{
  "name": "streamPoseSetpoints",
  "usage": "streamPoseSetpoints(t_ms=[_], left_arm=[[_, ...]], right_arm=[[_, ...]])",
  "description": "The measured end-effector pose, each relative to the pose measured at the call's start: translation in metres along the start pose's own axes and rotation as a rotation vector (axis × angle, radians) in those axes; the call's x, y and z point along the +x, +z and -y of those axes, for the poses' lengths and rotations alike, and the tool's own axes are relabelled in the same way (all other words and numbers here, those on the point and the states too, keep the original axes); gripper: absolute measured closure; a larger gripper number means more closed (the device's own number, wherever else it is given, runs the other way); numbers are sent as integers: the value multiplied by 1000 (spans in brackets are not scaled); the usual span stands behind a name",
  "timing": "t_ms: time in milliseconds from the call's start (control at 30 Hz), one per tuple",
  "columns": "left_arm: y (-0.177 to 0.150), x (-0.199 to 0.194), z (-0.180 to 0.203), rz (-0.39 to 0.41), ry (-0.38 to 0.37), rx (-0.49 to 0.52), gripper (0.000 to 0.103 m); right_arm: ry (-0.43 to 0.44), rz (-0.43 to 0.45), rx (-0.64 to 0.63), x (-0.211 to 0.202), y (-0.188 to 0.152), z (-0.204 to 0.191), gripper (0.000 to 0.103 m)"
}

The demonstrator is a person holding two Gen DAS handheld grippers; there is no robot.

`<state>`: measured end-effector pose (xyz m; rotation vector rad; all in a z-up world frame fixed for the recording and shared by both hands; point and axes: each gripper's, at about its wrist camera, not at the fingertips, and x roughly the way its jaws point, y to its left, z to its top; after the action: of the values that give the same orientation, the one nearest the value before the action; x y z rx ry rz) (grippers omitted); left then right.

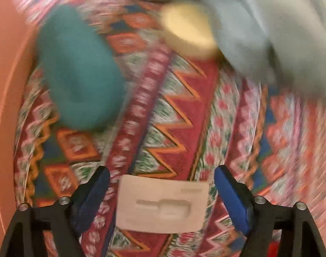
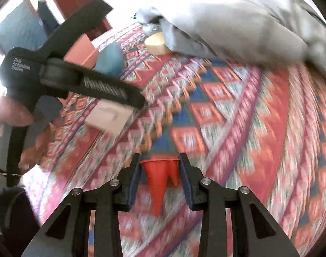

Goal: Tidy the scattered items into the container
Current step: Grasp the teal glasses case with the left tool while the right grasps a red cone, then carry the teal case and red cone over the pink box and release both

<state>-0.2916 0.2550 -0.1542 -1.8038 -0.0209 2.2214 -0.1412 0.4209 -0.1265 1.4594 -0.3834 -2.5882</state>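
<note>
My right gripper is shut on a red cone-shaped piece, whose wide rim sits between the blue pads and whose points hang towards the camera. My left gripper is open over a white moulded insert that lies flat on the patterned blanket. Neither pad touches the insert. A teal oval object and a cream round block lie farther off. The insert, the teal object and the cream block also show in the right wrist view. Both views are blurred.
A salmon-coloured container wall curves along the left edge, also seen as a box behind the teal object. A grey cloth bundle covers the far right and overlaps the cream block. A hand holds the left tool.
</note>
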Motion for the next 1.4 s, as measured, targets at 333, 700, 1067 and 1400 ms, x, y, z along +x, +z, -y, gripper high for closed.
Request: streamPoseSetpoints(t_ms=[333,700,1067,1400], left_arm=[[83,52,-60,3,70,-360,4],[38,54,1,127,134,-50,34],[-91,-42,21,204,-134,60,36],[-122,-178,-34,409,-166,180,36]], right_arm=[[83,159,66,-64,-39,-63,66],[-23,122,-59,-39,-63,-77,66],[-148,212,-42,-68,-81,-99,66],[-279,333,-24,-108,-104,-137,66]])
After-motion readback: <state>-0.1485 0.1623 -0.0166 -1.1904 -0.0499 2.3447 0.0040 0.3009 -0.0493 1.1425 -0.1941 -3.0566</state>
